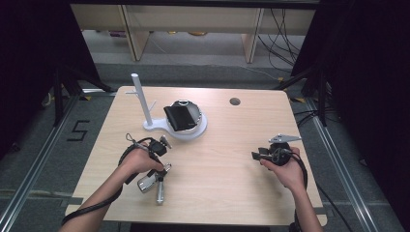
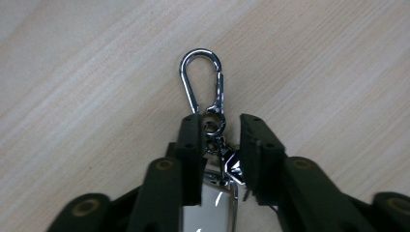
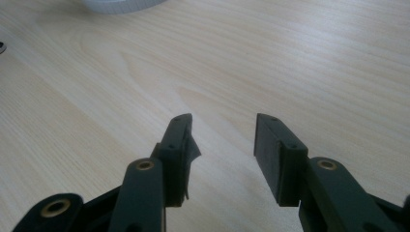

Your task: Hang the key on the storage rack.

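A silver keychain with a carabiner clip lies along the pale wooden table. Its swivel and shiny flat tag sit between the jaws of my left gripper, which stand narrowly apart and press on the tag from both sides. In the high view the left gripper points toward the table's front edge at front left, and the carabiner sticks out beyond it. My right gripper hovers at the right, pointing left. The right gripper is open over bare wood, holding nothing.
A white stand with a tall post sits at the table's back middle, with a black wallet-like case resting on its round base. A cable hole lies at the back right. Dark curtains flank the table.
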Tool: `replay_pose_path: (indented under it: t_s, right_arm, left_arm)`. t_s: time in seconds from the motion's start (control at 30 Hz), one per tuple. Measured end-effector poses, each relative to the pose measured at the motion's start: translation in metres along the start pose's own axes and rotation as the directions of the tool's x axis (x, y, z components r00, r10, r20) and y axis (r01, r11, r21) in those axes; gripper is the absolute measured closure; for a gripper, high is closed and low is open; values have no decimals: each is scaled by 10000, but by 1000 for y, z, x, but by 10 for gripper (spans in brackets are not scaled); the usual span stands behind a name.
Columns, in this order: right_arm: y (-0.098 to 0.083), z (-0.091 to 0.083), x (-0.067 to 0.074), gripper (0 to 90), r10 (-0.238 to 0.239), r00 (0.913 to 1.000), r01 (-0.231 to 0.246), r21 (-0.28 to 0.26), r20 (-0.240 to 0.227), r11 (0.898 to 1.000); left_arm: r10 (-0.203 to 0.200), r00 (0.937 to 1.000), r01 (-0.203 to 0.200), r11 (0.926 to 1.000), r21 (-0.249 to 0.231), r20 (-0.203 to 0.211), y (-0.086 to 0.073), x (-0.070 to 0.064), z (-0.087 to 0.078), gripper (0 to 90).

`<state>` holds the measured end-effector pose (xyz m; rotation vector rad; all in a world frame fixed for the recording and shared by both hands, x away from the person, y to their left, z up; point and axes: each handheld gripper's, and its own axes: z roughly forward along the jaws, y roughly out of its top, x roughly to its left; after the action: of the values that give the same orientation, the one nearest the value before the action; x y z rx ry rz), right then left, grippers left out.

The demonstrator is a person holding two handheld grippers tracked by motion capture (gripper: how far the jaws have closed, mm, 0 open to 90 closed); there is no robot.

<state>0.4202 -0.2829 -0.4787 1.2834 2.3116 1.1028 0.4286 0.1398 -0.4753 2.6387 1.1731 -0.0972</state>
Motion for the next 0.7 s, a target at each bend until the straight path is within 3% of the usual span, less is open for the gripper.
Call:
replay_pose_path:
  t_s: [0.03,0.07,0.13,0.2,0.23,0.33,0.37,0.53,0.6,0.63,0.7]
  right_arm:
    - [0,1,-1,589,-92,10000,92,-39,-2,10000]
    - [0,1,0,589,-37,10000,37,1,-22,10000]
    - [0,1,0,588,-93,10000,93,-8,2,10000]
    - [-1,2,1,587,-43,9999,43,15,-123,10000]
    - [-1,2,3,587,314,9994,-312,138,-167,9994]
    - [0,1,2,585,-16,10000,16,91,-22,10000]
    - [0,2,3,585,158,9998,-157,64,-115,9999]
    - [0,2,3,582,154,9998,-153,75,-95,9999]
    - [-1,3,4,580,246,9996,-245,104,-149,9996]
    - [-1,3,3,579,217,9997,-216,74,-148,9997]
    - [-1,3,3,576,128,9999,-127,94,-52,9999]
  left_arm:
    - [638,9978,-637,9979,90,-169,1,1,-2,768]
    - [594,9981,-594,9982,-33,-141,0,0,0,839]
    - [939,9954,-944,9952,-253,-200,-1,0,0,855]
    - [932,9953,-942,9948,-385,-273,-3,-2,0,858]
    - [961,9951,-972,9940,-500,-247,-4,-2,-1,861]
    - [1064,9939,-1083,9913,-745,-285,-8,-3,-2,867]
    - [1039,9942,-1057,9909,-832,-261,-9,-4,-2,871]
    - [1107,9931,-1140,9885,-997,-380,-14,-5,-4,878]
    - [1058,9942,-1073,9898,-942,-207,-15,-4,-4,877]
    - [829,9962,-855,9897,-1147,-267,-16,-5,-3,876]
    - [722,9971,-742,9928,-936,-247,-16,-4,-4,872]
